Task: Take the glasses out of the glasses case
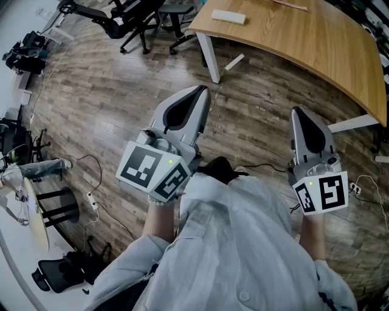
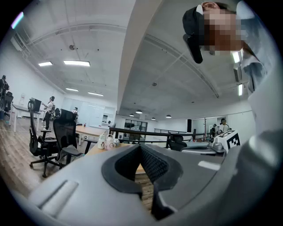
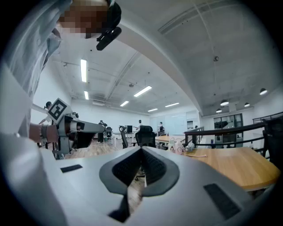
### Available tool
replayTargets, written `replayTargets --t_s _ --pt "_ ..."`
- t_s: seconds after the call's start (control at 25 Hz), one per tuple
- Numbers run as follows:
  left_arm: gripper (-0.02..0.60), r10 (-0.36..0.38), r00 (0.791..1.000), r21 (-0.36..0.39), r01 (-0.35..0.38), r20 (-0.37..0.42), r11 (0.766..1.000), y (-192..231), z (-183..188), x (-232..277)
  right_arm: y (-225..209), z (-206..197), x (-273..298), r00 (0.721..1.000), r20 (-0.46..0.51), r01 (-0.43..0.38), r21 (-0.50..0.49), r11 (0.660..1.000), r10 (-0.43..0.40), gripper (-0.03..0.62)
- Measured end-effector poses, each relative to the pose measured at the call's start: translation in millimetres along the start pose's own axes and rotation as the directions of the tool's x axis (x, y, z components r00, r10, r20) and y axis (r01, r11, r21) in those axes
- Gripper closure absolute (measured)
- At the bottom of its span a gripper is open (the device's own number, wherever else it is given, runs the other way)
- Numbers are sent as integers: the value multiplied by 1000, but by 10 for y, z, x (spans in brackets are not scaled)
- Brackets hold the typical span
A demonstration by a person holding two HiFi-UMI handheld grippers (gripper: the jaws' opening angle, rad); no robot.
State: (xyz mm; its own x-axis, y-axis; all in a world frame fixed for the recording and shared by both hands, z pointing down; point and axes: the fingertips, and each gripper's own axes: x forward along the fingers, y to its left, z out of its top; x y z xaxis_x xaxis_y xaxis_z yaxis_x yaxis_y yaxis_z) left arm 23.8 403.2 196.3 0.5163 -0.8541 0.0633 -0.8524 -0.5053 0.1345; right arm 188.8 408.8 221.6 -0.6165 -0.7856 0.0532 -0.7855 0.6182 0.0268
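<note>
- Now both grippers are held level and side by side over the wood floor, well apart from each other and short of the bench.
- Left gripper: the jaws are closed tip to tip, with nothing between them.
- Right gripper: the jaws are likewise pressed together and empty.
- On the bench, far from both grippers, lies a pale oblong thing — possibly the case, but too small to tell.
</note>
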Motion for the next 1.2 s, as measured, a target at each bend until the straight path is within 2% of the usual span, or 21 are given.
replayTargets --t_s 0.56,0.92,1.2 --pt "578 -66 998 23 66 1 998 243 119 59 126 69 230 998 21 51 1 999 -51 592" --pt "578 -48 999 15 48 11 999 128 105 34 8 36 55 997 29 67 31 997 -68 592" --pt "578 -20 999 11 19 31 1000 -98 70 -5 -97 -1 -160 999 31 43 23 999 -44 592"
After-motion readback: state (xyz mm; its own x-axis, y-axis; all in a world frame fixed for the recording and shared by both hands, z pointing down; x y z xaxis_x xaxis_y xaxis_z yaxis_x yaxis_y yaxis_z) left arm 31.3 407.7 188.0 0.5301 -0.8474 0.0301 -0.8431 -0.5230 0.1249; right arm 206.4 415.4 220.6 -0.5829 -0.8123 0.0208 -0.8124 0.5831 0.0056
